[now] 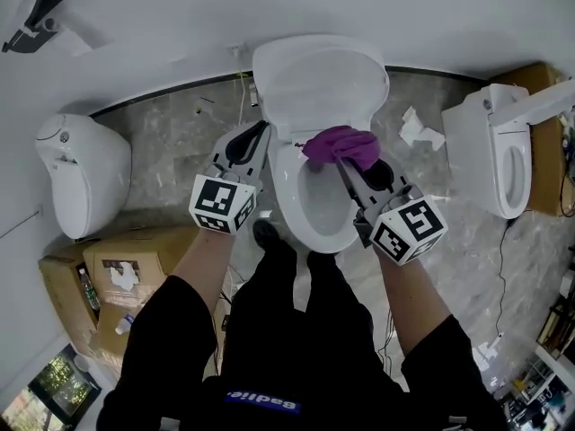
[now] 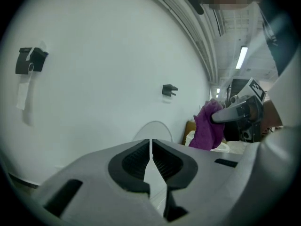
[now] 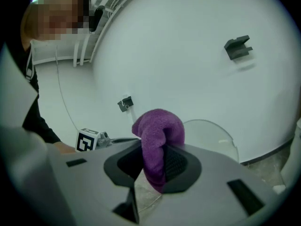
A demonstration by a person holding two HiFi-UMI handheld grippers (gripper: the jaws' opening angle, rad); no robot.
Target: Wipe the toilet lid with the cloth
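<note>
While the left hand-held gripper (image 2: 150,147) is hanging shut, the right hand-held gripper (image 3: 153,160) is clamping a crumpled purple cloth (image 1: 340,144) near the raised white toilet lid (image 1: 319,79).

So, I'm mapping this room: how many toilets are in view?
3. The middle toilet, lid raised, is directly in front of the person; the left toilet stands beside cardboard boxes; the right toilet stands near the right edge. Others may be out of frame.
</note>
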